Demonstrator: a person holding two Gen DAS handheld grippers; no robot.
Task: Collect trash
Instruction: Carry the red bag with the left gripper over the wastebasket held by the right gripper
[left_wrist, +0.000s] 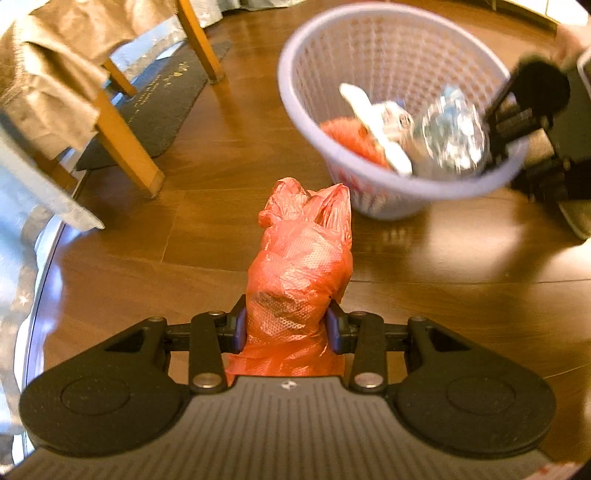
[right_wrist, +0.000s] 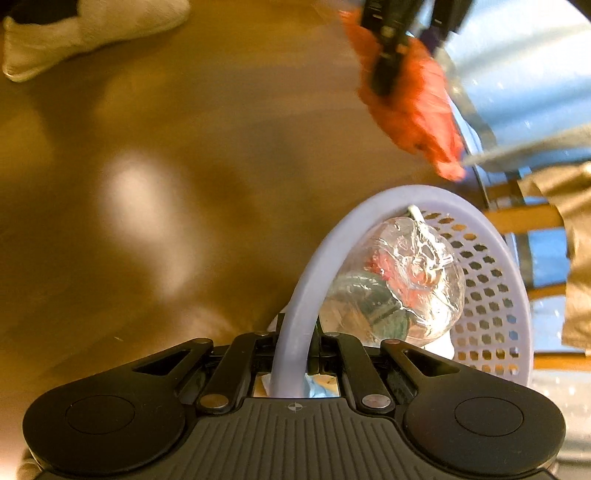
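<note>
Left fingers: pads (left_wrist: 334, 328) pressed against both sides of a crumpled orange plastic bag (left_wrist: 299, 273); jaws stood partly closed, held apart by the bag's bulk.
Left gripper (left_wrist: 286, 326): pointed steeply down at the wooden floor (left_wrist: 207, 229), with the bag rising out between the pads toward the basket.
Right fingers: closed fully onto the rim of a lavender perforated basket (right_wrist: 317, 266); the rim ran straight through the narrow gap between them.
Right gripper (right_wrist: 295, 345): clamped at the near edge of the basket, which sat tilted in the left wrist view.
Basket contents: a crushed clear plastic container (right_wrist: 402, 280) against the inner wall, white wrappers (left_wrist: 373, 122) and an orange scrap (left_wrist: 347, 138) beside it.
Bag position: outside the basket, just beside its near rim, not yet inside.
Surroundings: a wooden chair (left_wrist: 125, 144) draped with tan cloth (left_wrist: 48, 70) stood left of the bag, on a dark mat (left_wrist: 159, 107).
Person: a foot in a white slipper (right_wrist: 88, 33) rested on the floor, well apart from the basket.
</note>
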